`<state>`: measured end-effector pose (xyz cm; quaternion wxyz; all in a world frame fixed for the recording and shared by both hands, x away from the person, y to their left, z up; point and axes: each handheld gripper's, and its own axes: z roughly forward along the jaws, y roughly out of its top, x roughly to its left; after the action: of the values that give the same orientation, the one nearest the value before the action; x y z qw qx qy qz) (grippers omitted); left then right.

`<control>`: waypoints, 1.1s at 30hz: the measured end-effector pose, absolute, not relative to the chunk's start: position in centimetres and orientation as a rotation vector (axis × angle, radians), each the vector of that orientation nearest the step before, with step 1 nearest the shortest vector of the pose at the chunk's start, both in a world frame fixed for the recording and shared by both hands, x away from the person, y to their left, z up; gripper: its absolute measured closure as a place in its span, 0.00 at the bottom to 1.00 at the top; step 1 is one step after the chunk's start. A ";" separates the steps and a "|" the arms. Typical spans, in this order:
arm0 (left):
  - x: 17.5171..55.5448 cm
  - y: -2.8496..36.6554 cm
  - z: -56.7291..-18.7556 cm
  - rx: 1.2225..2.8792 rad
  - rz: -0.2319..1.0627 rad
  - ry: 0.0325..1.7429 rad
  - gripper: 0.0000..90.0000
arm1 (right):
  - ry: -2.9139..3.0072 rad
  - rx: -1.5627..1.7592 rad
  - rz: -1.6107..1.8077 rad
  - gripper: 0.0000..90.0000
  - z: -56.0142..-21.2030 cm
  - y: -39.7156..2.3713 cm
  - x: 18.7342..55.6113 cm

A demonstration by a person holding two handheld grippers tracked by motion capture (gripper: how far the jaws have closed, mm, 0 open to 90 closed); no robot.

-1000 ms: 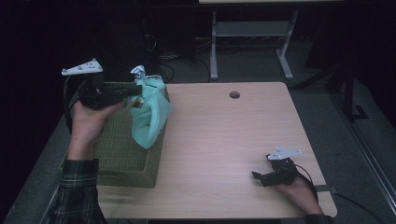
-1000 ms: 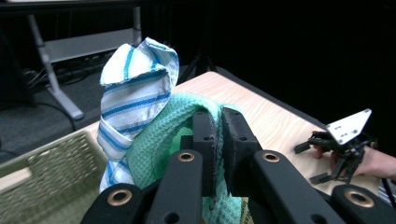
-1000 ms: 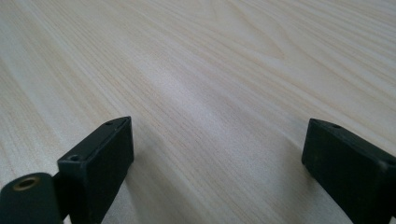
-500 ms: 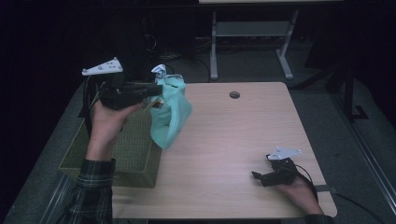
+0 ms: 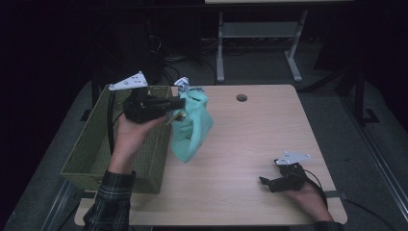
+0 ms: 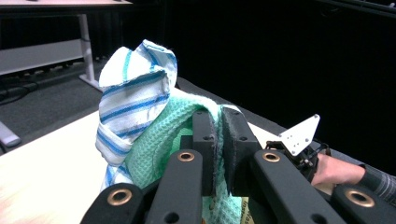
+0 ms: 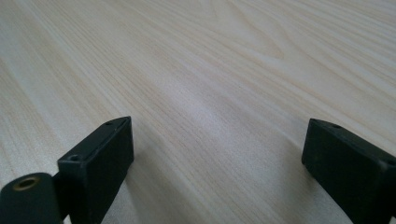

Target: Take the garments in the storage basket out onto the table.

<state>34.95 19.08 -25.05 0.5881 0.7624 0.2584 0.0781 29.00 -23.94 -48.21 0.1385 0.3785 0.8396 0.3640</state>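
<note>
green cloth clamped in left tool, striped towel clear in left gripper view, right tool apart

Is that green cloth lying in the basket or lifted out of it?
Lifted out. The green cloth hangs from the left gripper, jaws shut on it, beside the basket above the table.

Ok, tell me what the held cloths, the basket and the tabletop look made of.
Green cloth: soft waffle-weave fabric, judging by its gridded texture. Striped cloth: thin woven fabric, white with blue stripes, creased. Basket: olive woven wicker or similar, with a fine mesh look. Tabletop: pale wood or laminate, matte, with visible grain lines.
</note>
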 end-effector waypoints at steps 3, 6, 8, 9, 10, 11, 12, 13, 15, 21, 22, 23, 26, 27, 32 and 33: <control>34.9 18.5 -25.9 1.776 0.179 0.604 0.94 | 2.427 1.096 1.054 0.10 -48.2 -23.9 29.0; 34.8 17.9 -26.7 1.783 0.171 0.594 0.94 | 2.429 1.095 1.053 0.10 -48.2 -23.9 29.0; 34.7 17.5 -27.1 1.791 0.172 0.590 0.94 | 2.430 1.091 1.051 0.10 -48.2 -24.0 29.0; 34.7 17.3 -27.3 1.796 0.171 0.586 0.94 | 2.429 1.092 1.051 0.10 -48.2 -24.0 29.0; 34.6 17.1 -27.5 1.798 0.171 0.587 0.94 | 2.430 1.092 1.051 0.10 -48.2 -24.0 29.0; 34.6 16.8 -27.7 1.800 0.167 0.585 0.94 | 2.429 1.092 1.051 0.10 -48.2 -24.0 29.0; 34.6 16.6 -27.9 1.808 0.166 0.582 0.94 | 2.430 1.092 1.051 0.10 -48.2 -24.0 29.0; 34.6 16.3 -28.1 1.813 0.166 0.581 0.94 | 2.430 1.092 1.050 0.10 -48.2 -24.0 29.0; 34.6 15.9 -28.4 1.827 0.171 0.581 0.94 | 2.430 1.092 1.050 0.10 -48.2 -24.0 29.0; 34.6 14.7 -29.4 1.839 0.171 0.572 0.94 | 2.428 1.096 1.049 0.10 -48.2 -23.9 29.0; 34.6 14.5 -29.6 1.839 0.168 0.572 0.94 | 2.427 1.096 1.049 0.10 -48.2 -23.9 29.0; 34.7 14.3 -29.8 1.844 0.164 0.571 0.94 | 2.427 1.096 1.049 0.10 -48.2 -23.9 29.0; 34.7 13.7 -30.3 1.853 0.155 0.568 0.94 | 2.427 1.096 1.049 0.10 -48.2 -23.9 29.0; 34.7 13.5 -30.5 1.858 0.150 0.567 0.94 | 2.427 1.096 1.049 0.10 -48.2 -23.9 29.0; 34.9 12.7 -31.6 1.880 0.132 0.570 0.94 | 2.427 1.096 1.049 0.10 -48.2 -23.9 29.0; 34.9 12.5 -31.9 1.885 0.125 0.574 0.94 | 2.427 1.096 1.049 0.10 -48.2 -23.9 29.0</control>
<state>34.90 12.48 -31.91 0.5512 0.7966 0.2425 0.0528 29.00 -23.92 -48.21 0.1393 0.3792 0.8397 0.3628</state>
